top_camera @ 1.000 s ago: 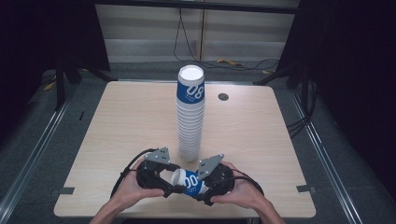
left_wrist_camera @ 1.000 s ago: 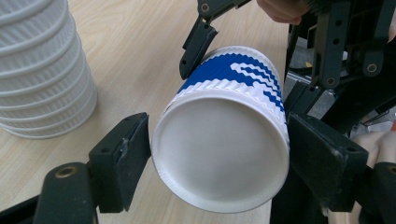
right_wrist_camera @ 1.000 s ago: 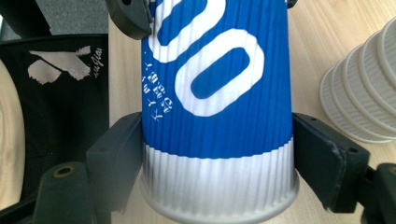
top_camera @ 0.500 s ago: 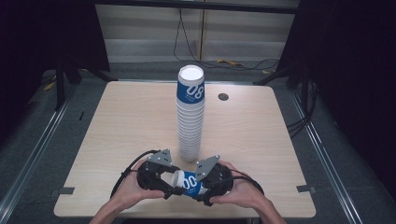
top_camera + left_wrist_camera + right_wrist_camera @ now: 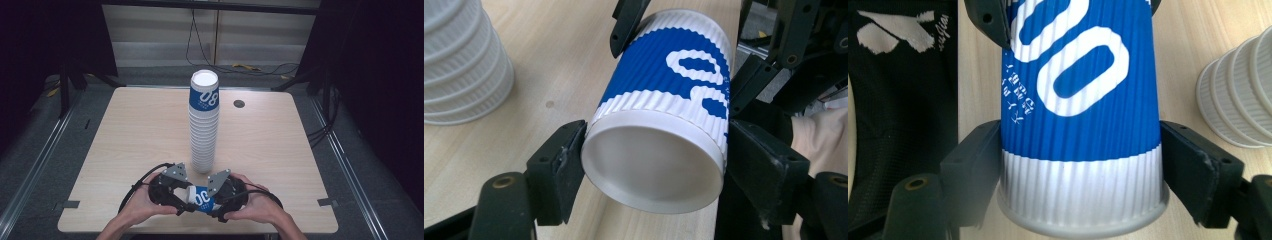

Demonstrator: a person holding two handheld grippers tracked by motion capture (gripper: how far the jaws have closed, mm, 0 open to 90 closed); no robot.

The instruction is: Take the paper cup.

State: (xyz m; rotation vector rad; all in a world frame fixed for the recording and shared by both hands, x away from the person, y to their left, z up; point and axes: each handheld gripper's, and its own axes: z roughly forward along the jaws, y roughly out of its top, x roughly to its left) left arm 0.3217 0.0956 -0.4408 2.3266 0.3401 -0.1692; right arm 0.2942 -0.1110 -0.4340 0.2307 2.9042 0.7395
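Both forearms entering from six o'clock, left hand and right hand drawn close together, left gripper and right gripper facing each other, each pair of jaws clamped on the same cup.

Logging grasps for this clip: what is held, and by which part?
One blue-and-white ribbed paper cup, lying sideways: left gripper clamps one end, right gripper the other.
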